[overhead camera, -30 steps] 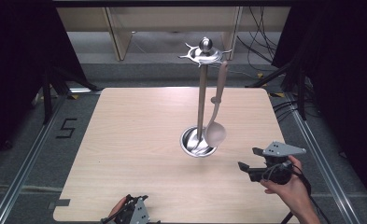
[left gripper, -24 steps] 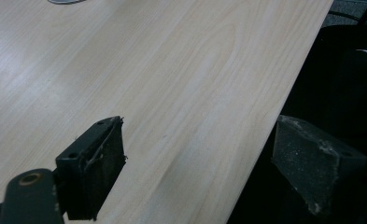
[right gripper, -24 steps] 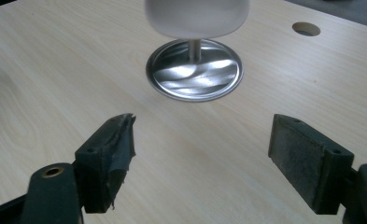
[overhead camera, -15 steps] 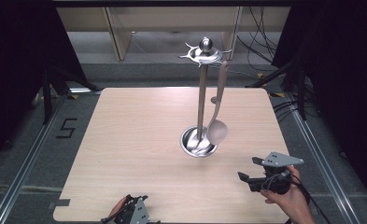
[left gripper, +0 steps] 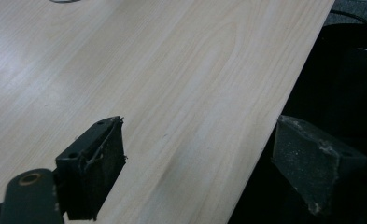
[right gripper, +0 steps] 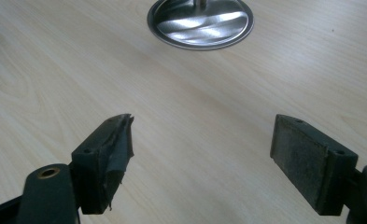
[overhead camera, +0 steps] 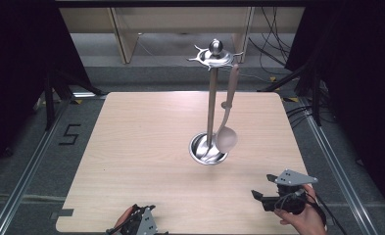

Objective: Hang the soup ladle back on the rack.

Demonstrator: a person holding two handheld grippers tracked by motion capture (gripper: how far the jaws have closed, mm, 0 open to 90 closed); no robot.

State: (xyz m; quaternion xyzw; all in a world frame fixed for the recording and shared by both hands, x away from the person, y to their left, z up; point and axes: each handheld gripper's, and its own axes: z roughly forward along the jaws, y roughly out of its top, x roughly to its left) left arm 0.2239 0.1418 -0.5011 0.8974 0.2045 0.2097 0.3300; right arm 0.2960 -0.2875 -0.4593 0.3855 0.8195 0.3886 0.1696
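We see the ladle [overhead camera: 227,134] hanging from one of the hooks at the top of the utensil stand [overhead camera: 210,93], its pale bowl low beside the pole and just above the stand's round steel base [overhead camera: 207,148]. The stand rises a little right of the middle of the bench [overhead camera: 131,147], and the ladle hangs on its right side. In the right gripper view we find the same shiny base [right gripper: 200,21] straight ahead, well apart from the jaws.

Nearer to us, the right hand-held gripper [overhead camera: 259,196] sits over the near right corner of the bench, held in a hand [overhead camera: 302,220], its jaws spread wide with nothing between them; it points leftward across the wood. The left hand-held gripper [overhead camera: 136,226] lies at the near edge of the bench. In its own view we see its jaws wide apart and empty, one over the bench [left gripper: 162,84], the other past its edge.
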